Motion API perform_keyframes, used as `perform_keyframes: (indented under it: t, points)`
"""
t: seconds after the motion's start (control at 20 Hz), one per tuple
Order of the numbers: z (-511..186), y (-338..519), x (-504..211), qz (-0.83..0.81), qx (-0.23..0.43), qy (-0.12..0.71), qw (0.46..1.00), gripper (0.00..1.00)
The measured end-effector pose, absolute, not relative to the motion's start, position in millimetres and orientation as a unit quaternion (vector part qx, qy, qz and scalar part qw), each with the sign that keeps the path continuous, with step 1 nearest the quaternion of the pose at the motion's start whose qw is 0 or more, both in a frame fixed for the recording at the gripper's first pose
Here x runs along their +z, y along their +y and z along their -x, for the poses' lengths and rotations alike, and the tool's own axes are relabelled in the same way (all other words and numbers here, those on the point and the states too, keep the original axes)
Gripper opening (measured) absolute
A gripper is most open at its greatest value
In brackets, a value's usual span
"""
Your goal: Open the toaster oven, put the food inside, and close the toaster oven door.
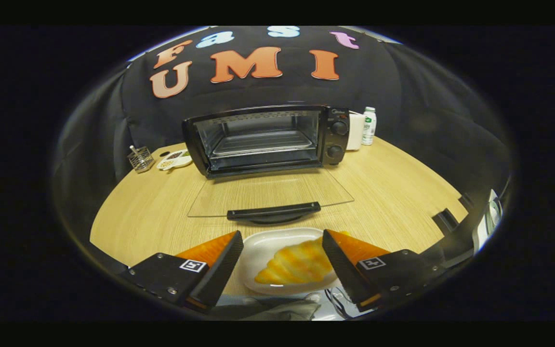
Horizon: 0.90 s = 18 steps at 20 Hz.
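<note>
Your tongs [282, 250] stand wide apart and grip nothing, with the white plate [268, 243] and its croissant [294, 264] lying between the two fingers, so one straight push down and a squeeze would catch the food. That spread makes sense: the pastry is broad, and the fingers need room on both flanks before they close.

Straight ahead at 12 o'clock, beyond the plate, the toaster oven [265, 140] sits on the table [393, 193] with its glass door [270, 193] folded flat toward you and the black door handle [273, 212] just ahead of the plate's far rim. The first step looks done, and the rack [260, 143] inside is bare and waiting.

The plate is parked right in front of the lowered door, which keeps your carry short and in line (the glass is what you must clear on the way in, I judge, so lift before you go forward).

Off at 10 o'clock a small wire basket [140, 159] and a snack dish [175, 159] stay out of your lane; at 1 o'clock a bottle [368, 125] stands beside the oven's knobs [338, 140].
</note>
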<state>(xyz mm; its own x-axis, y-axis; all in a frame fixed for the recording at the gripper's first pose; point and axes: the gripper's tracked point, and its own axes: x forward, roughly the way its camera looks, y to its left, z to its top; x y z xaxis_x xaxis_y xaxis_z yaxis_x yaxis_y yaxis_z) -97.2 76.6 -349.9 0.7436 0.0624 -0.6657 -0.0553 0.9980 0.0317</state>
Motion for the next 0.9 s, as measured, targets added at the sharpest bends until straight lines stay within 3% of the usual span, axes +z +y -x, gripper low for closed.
perform_keyframes:
  t: [0.3, 0.9]
  points:
    - [129.2, 72.0, -382.0, -0.018, -0.012, 0.388, 0.922, 0.99]
    - [129.1, 68.2, -399.4, -0.006, -0.024, 0.398, 0.917, 1.00]
